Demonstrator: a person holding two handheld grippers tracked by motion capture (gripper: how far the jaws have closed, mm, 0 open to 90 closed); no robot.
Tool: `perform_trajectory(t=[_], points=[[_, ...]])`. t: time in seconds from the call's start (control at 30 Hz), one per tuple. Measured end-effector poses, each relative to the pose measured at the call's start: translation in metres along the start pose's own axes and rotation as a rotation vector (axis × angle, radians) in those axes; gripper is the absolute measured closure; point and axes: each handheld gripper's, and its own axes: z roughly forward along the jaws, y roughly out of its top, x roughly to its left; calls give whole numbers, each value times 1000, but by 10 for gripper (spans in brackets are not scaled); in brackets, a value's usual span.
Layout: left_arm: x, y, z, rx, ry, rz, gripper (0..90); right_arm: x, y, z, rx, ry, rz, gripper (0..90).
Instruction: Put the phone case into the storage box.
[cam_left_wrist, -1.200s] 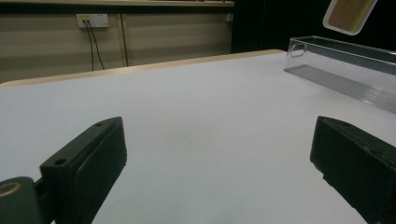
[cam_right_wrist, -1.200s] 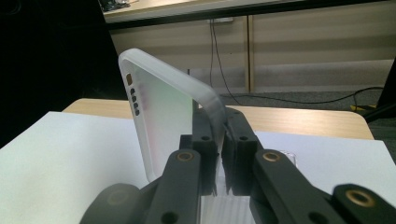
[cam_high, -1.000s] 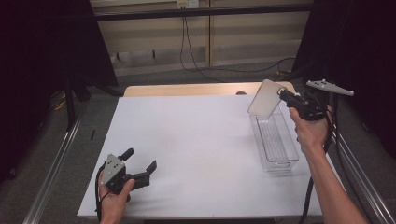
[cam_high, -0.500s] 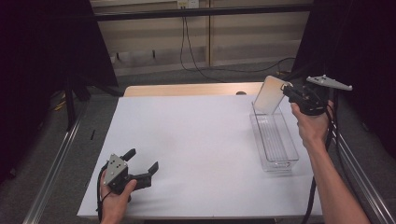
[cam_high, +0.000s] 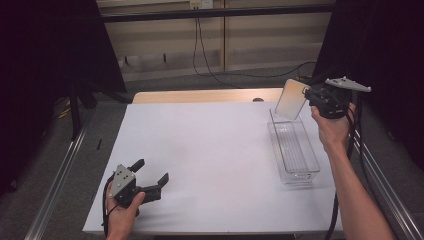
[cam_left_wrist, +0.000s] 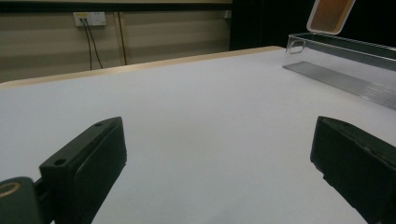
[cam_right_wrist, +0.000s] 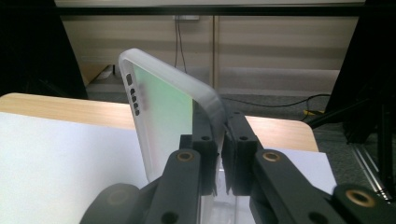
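Translucent phone case (cam_right_wrist: 161, 116), pinched by one edge in the right gripper (cam_high: 311, 96), hangs above the clear bin (cam_high: 294, 150) near the counter's right edge. Thin grip; it could twist free and miss. Left gripper (cam_high: 152, 178) released, idle.

Wide-open left claw (cam_left_wrist: 219, 158) low over white table (cam_left_wrist: 201, 107), clear tray (cam_left_wrist: 345, 60) far right, translucent lid (cam_left_wrist: 330, 14) above.
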Motion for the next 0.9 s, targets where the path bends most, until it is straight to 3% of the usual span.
perform_trajectory(t=[0.9], points=[[6, -1, 3, 11, 17, -6, 33, 0, -16, 28, 56, -9, -88, 843]])
